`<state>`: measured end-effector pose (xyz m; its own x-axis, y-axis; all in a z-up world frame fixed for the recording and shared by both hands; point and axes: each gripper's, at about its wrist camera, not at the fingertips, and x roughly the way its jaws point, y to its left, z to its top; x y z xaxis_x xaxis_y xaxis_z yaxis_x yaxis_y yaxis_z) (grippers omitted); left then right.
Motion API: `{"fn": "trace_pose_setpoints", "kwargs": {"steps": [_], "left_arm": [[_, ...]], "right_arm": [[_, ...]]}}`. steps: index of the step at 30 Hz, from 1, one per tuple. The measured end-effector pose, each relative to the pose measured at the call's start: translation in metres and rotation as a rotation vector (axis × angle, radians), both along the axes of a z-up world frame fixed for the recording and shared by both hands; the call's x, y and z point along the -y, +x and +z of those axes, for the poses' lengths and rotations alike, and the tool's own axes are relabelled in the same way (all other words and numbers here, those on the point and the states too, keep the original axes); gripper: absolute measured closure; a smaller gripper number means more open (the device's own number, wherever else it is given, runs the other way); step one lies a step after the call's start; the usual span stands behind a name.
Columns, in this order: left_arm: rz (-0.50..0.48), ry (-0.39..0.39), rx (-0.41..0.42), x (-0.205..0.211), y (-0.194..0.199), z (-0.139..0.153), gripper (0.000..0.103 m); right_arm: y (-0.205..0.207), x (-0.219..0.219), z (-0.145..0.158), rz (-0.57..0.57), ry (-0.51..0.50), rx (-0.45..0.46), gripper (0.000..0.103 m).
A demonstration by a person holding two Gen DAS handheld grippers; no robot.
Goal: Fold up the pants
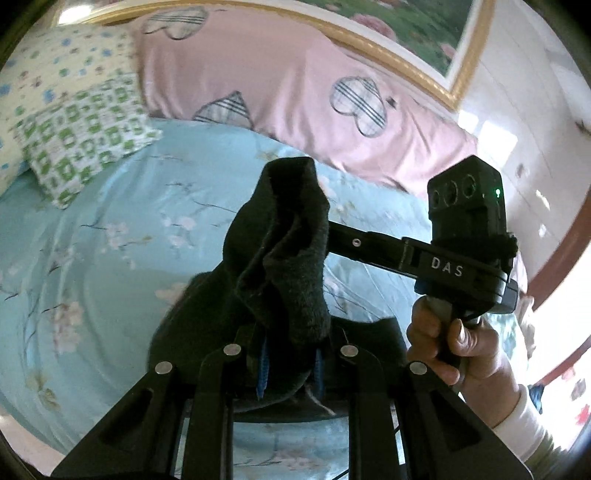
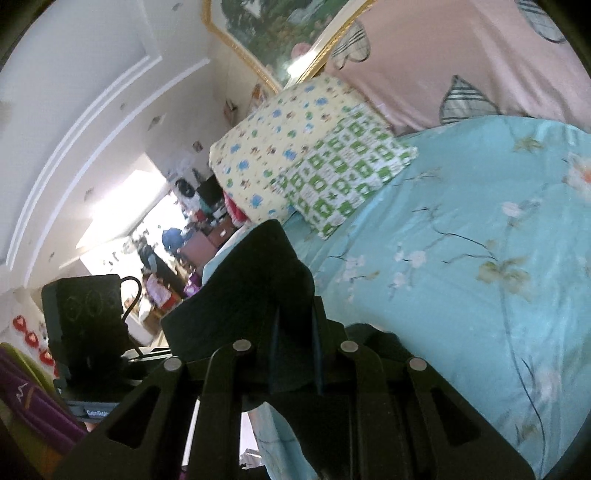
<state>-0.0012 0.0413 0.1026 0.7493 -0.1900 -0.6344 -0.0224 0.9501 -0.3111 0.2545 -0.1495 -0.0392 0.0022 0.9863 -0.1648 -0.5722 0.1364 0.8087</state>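
The black pants (image 1: 284,254) are lifted off the blue floral bedsheet (image 1: 129,258). My left gripper (image 1: 290,369) is shut on a bunched fold of the pants, which stands up above its blue-padded fingers (image 1: 263,373). My right gripper body (image 1: 465,236), held by a hand, is at the right of the left wrist view with its tips hidden behind the cloth. In the right wrist view the right gripper (image 2: 293,354) is shut on the pants (image 2: 258,288), which cover its fingers. The left gripper body (image 2: 88,325) shows at lower left.
A pink quilt with heart prints (image 1: 295,85) lies along the back of the bed. Two patterned pillows, yellow (image 2: 273,140) and green-checked (image 2: 347,166), sit at the head of the bed. A gold-framed picture (image 1: 424,33) hangs on the white wall.
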Motion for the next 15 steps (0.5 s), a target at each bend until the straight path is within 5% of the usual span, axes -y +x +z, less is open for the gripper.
{"fn": "trace_pose_setpoints", "kwargs": {"steps": [15], "left_arm": [[-0.149,0.092,-0.071,0.076,0.019,-0.033,0.085]], "right_arm": [[-0.016,0.078,-0.057,-0.134,-0.001,-0.103,0.087]]}}
